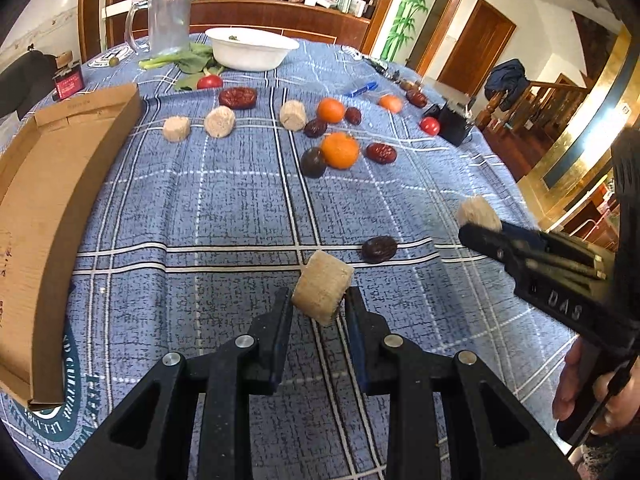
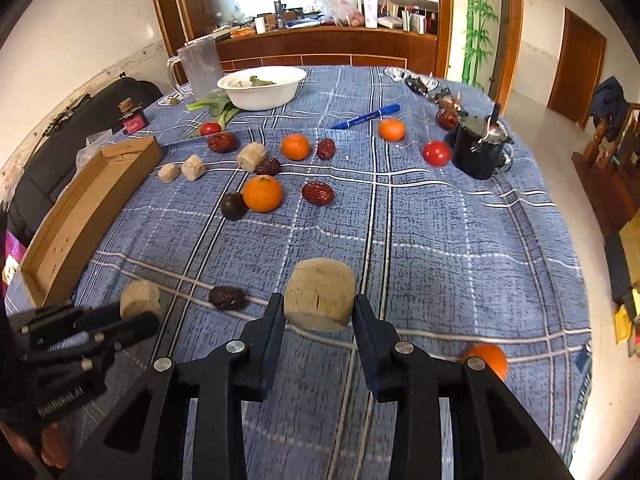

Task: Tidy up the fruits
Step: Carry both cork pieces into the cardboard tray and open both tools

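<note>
We have a tan cylinder piece in each claw. The left gripper (image 1: 318, 306) is closed narrow on one piece (image 1: 322, 293), which sits tilted between the pads with its round face turned up toward one o'clock. The right gripper (image 2: 318, 310) pinches a second tan piece (image 2: 319, 294) across its flat ends, its long axis running from nine to three between the fingers (no open gap shows on either side).

What the coming move turns on, as we judge it, is the cardboard tray (image 1: 48, 208). In the left wrist view it lies at nine o'clock from the held piece, its long axis running from seven toward eleven along the table edge. In the right wrist view the tray (image 2: 86, 216) sits at ten o'clock, farther off, with the left gripper (image 2: 138, 312) between. So our left hand is the nearer one and should probably go first.

Little stands in the way on the blue checked cloth (image 1: 224, 216): a dark date (image 1: 379, 249) lies at two o'clock, near the left claw and away from the tray. Farther up, around twelve, lie three loose tan pieces (image 1: 219, 121), oranges (image 1: 340, 150) and red dates (image 1: 237, 97), well clear. A white bowl (image 1: 252, 49) stands at the far end.
</note>
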